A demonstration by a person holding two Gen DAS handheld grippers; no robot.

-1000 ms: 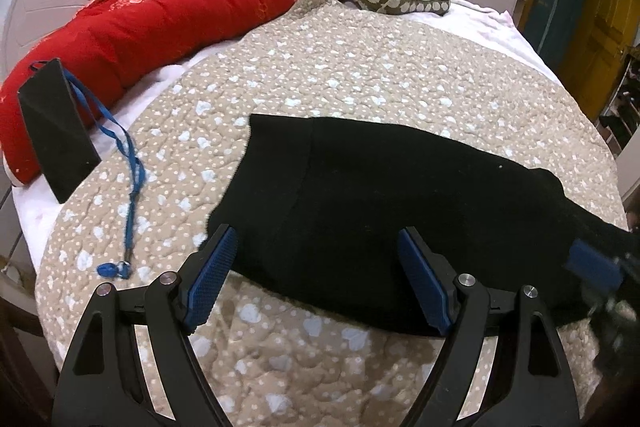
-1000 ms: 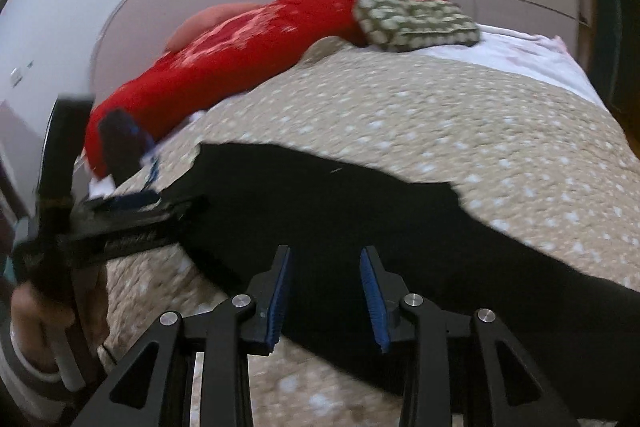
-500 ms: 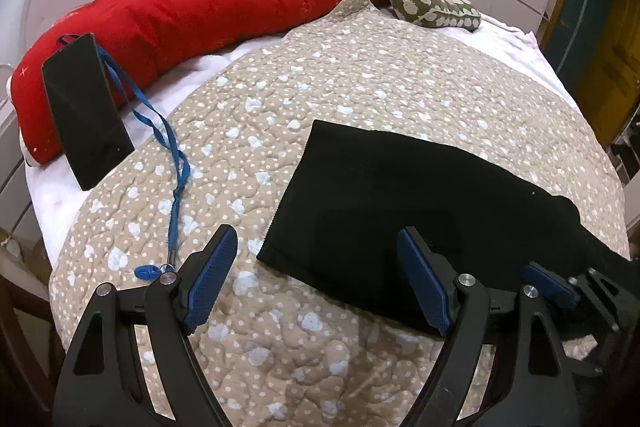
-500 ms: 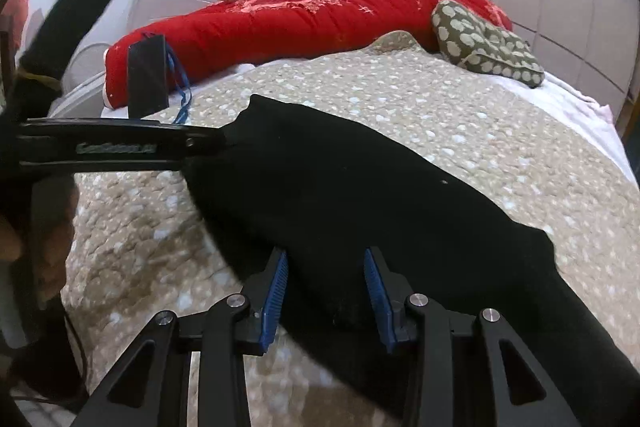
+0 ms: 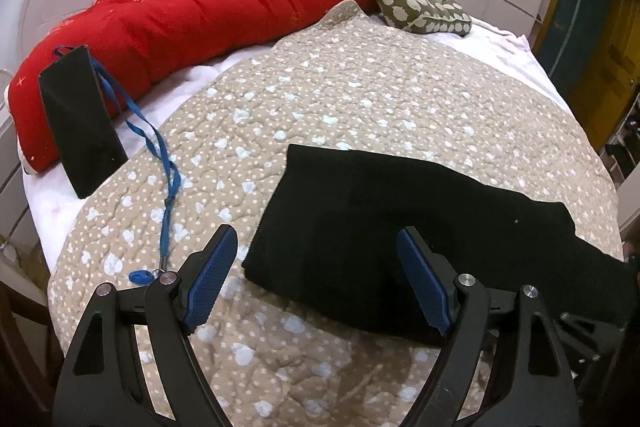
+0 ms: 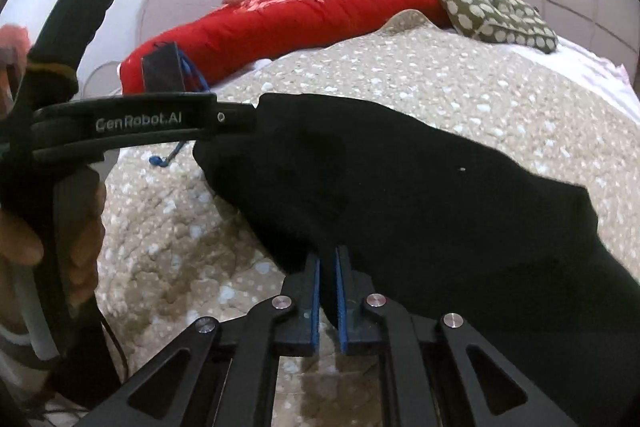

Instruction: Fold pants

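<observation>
Left wrist view: my left gripper (image 5: 316, 281) gapes wide, holding nothing, over the end of the black knit pants (image 5: 384, 227) — already doubled lengthwise, flat on the beige quilted bedspread (image 5: 360, 99).

Right wrist view: my right gripper (image 6: 327, 291) is pinched almost closed on the soft near hem (image 6: 308, 247) — cross-folds remain, I judge.

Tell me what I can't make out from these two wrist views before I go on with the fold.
- Far end of the black pants: cut off at the right edge in both views.
- Cloth between the right gripper pads: black on black, its layers unreadable.
- Left gripper tips in the right wrist view: lost against the pants.
</observation>
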